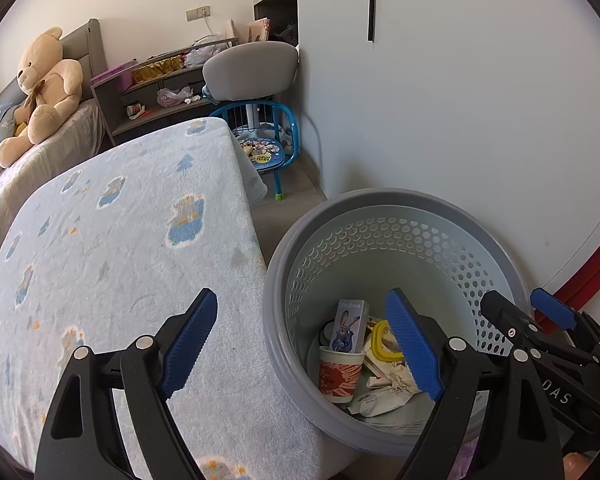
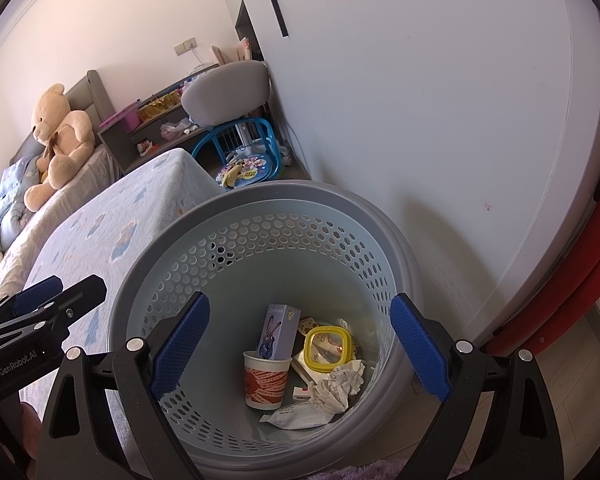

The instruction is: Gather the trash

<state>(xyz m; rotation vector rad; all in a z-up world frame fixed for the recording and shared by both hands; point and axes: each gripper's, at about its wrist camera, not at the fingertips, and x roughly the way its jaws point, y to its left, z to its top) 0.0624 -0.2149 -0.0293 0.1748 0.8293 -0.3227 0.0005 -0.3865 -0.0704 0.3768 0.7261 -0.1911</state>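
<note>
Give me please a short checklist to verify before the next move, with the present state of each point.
1. Left gripper empty, jaws wide: ok.
2. Right gripper empty, jaws wide: ok.
3. Trash basket upright beside the bed: ok.
4. Trash inside the basket, namely paper cup, rabbit carton, crumpled paper: ok.
5. No trash left on the visible blanket: ok.
6. Floor behind the basket clear of trash: cannot tell.
</note>
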